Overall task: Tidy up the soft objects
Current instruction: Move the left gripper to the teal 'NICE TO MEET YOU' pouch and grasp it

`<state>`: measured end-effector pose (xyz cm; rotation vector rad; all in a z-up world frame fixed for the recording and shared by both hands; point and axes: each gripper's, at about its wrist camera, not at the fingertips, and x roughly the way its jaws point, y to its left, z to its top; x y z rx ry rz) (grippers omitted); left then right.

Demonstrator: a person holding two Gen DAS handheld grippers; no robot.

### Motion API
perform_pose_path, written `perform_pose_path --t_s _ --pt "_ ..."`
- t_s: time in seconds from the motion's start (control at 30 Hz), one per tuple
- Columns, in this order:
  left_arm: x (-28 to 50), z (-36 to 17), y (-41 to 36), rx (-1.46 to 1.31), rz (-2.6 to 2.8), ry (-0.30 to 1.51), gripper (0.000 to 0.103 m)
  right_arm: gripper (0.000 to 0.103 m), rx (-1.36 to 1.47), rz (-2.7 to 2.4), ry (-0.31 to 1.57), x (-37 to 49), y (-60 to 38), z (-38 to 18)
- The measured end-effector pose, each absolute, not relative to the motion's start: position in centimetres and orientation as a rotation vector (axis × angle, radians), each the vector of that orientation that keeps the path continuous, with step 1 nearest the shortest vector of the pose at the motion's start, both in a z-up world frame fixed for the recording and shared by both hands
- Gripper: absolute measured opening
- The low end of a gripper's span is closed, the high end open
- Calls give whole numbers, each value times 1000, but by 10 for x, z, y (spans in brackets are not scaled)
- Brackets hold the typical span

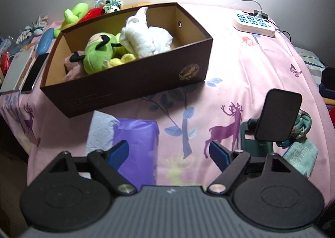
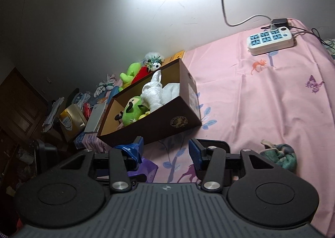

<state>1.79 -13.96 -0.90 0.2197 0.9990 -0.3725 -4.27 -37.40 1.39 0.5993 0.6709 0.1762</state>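
Observation:
A dark brown box (image 1: 134,83) stands on the pink bedsheet and holds a green plush (image 1: 100,51), a white plush (image 1: 146,39) and a pinkish one. It also shows in the right wrist view (image 2: 167,120). A teal knotted cloth (image 1: 301,127) lies at the right, also in the right wrist view (image 2: 282,155). My left gripper (image 1: 168,152) is open and empty, above a purple packet (image 1: 138,146). My right gripper (image 2: 165,147) is open and empty, hovering in front of the box.
A white power strip (image 1: 254,22) with cables lies at the far right. More plush toys (image 1: 94,9) sit behind the box. A phone and books (image 1: 27,72) lie to its left. A black phone-like object on a green stand (image 1: 276,116) stands near the teal cloth.

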Motion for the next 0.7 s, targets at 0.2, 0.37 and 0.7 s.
perform_pose_path --t_s 0.2,0.37,0.7 --pt "-6 -19 -174 256 -453 1020 82 33 643 68 674 -71 -416 -3" --pt "-24 -23 -206 287 -593 1013 82 33 696 -15 711 -89 -438 -27" --pt "-66 -56 -264 393 -908 1012 82 33 810 -105 763 -113 -464 -69"
